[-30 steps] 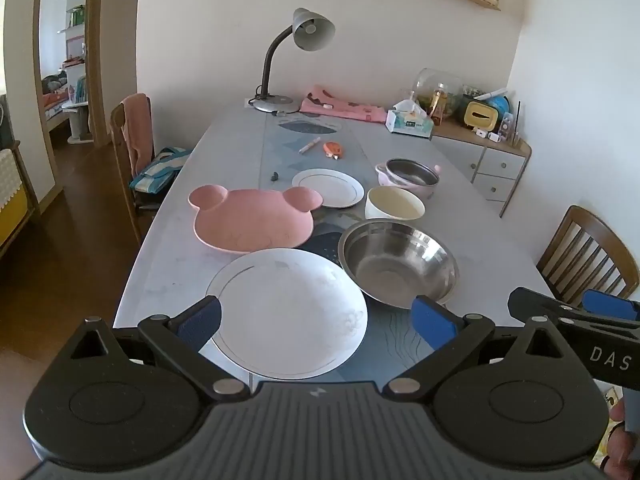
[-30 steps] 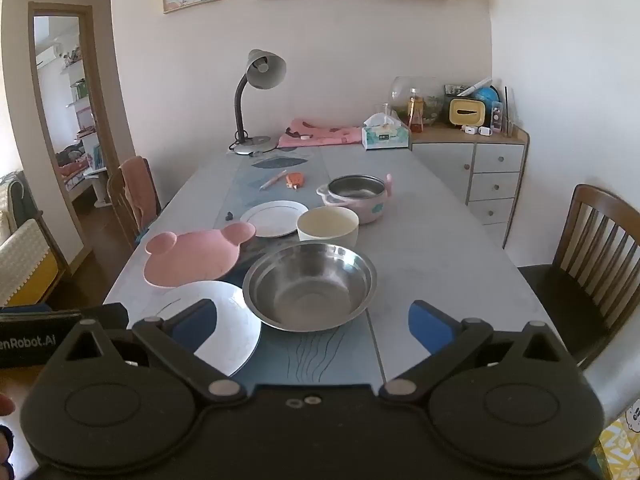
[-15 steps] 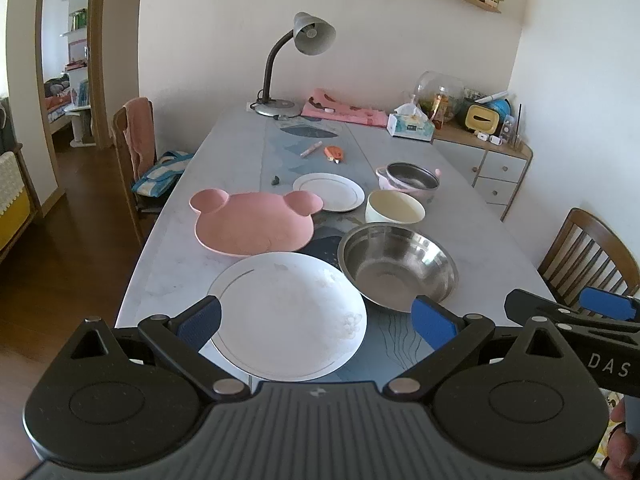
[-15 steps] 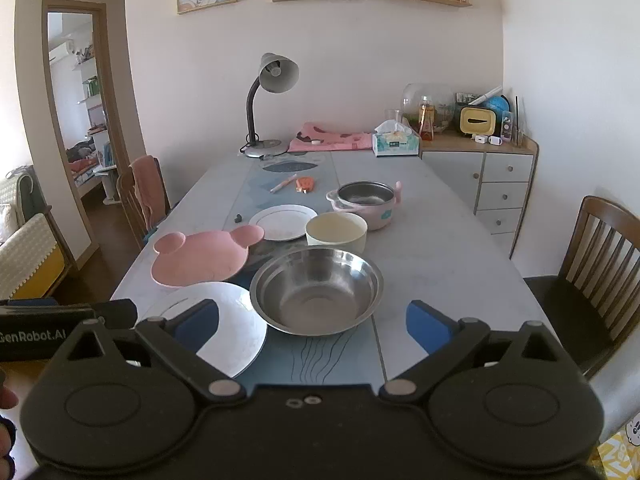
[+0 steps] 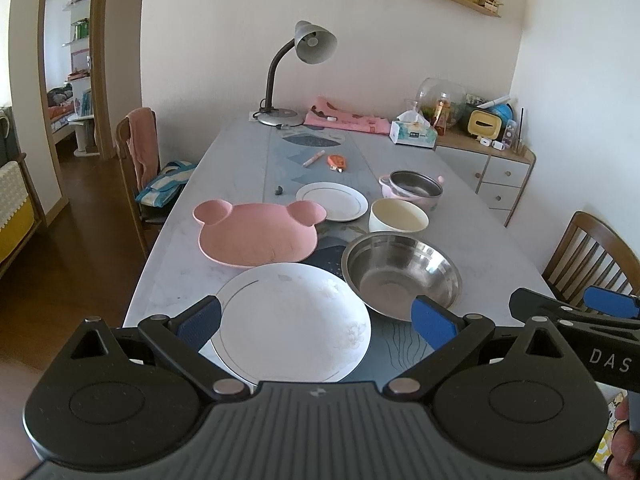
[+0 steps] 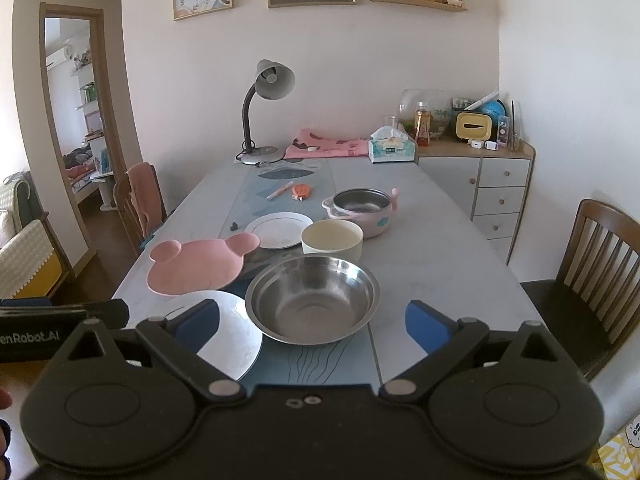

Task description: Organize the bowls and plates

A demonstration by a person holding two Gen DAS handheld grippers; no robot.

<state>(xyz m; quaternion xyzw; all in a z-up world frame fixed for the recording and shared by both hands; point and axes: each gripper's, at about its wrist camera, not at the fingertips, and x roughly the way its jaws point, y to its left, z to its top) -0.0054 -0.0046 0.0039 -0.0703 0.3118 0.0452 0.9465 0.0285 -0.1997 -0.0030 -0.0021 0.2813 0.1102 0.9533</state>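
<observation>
A large white plate [image 5: 294, 320] lies at the table's near edge, with my open left gripper [image 5: 316, 322] held just above and short of it. Right of it sits a steel bowl [image 5: 400, 280] [image 6: 312, 298], in front of my open right gripper [image 6: 312, 326]. Behind are a pink bear-shaped plate [image 5: 256, 234] [image 6: 198, 266], a small white plate [image 5: 332, 201] [image 6: 279, 229], a cream bowl [image 5: 398, 218] [image 6: 332, 238] and a pink pot [image 5: 412, 189] [image 6: 362, 210]. Neither gripper holds anything.
A grey desk lamp [image 5: 308, 60], pink cloth [image 5: 344, 120] and tissue box [image 5: 414, 134] stand at the far end. A pen [image 5: 313, 158] and an orange item [image 5: 337, 161] lie mid-table. Wooden chairs [image 6: 592, 276] [image 5: 138, 160] flank the table; a cabinet [image 6: 488, 184] stands at the right.
Both grippers have risen and tilted up slightly, so the table items sit lower in view. Nothing on the table has moved.
</observation>
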